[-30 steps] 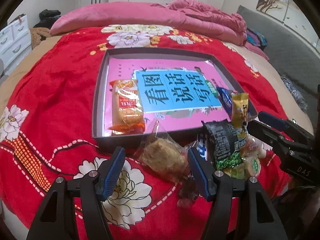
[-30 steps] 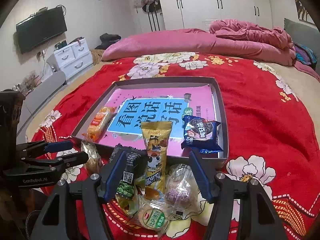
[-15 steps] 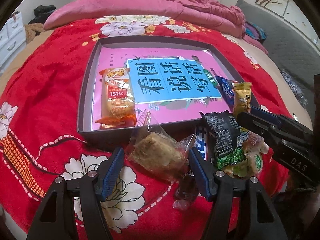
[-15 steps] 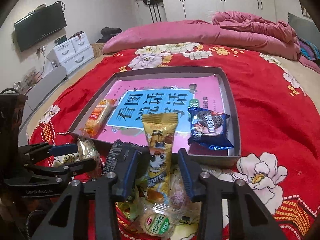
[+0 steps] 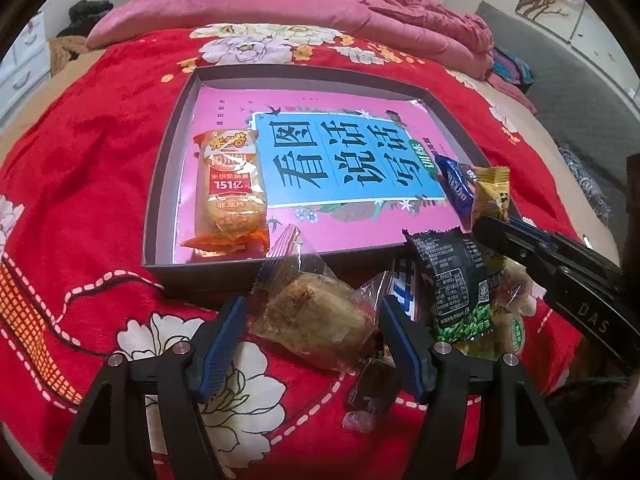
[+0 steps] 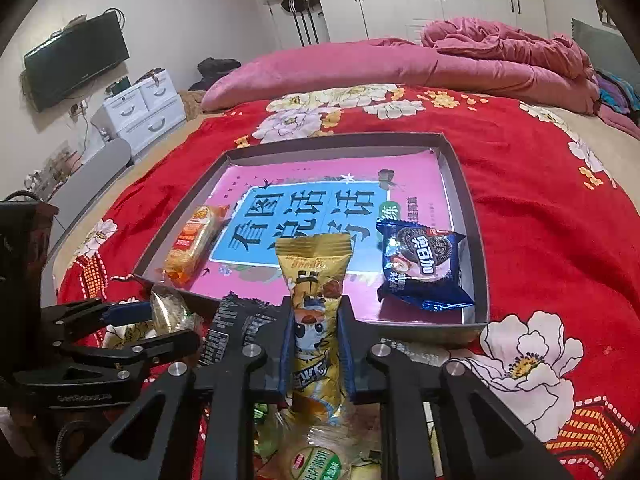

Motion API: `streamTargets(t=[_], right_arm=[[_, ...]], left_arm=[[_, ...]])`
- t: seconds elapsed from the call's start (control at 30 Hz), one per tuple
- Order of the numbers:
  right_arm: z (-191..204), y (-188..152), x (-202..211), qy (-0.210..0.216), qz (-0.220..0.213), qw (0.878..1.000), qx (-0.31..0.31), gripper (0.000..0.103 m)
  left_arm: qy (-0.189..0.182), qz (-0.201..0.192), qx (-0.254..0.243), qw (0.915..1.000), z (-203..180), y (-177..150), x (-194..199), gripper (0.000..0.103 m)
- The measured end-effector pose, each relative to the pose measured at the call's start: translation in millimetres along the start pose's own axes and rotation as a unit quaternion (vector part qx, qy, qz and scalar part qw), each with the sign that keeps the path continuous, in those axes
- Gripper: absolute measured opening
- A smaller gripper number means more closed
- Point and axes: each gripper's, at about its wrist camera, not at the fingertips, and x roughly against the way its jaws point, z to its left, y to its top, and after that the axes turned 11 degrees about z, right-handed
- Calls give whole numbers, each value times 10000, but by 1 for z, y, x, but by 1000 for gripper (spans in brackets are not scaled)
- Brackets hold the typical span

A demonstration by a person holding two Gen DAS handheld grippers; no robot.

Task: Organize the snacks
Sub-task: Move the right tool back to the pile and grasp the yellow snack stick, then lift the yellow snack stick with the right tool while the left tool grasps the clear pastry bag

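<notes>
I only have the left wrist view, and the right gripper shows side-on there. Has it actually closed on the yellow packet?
Observer: Yes. The right gripper is shut, both pads pressing the yellow packet around mid-length, with its top sticking out past the fingertips.
Operator: Is the blue cookie packet fully in the tray?
Observer: The blue cookie packet lies wholly inside the tray, in its near right corner.
Operator: Anything under the yellow one?
Observer: A round green-labelled packet lies just below its bottom end.
</notes>
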Motion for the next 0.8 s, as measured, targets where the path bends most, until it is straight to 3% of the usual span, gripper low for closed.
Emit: streamTargets(t=[0.23, 0.8], right_arm=[[0, 0, 16, 186, -285, 9994, -27, 18], [-7, 3, 39, 397, -753, 9960, -258, 18]], left_arm=[[-495, 3, 285, 9984, 13, 2, -1, 68], [-418, -100, 117, 9990, 7, -2, 9, 55]])
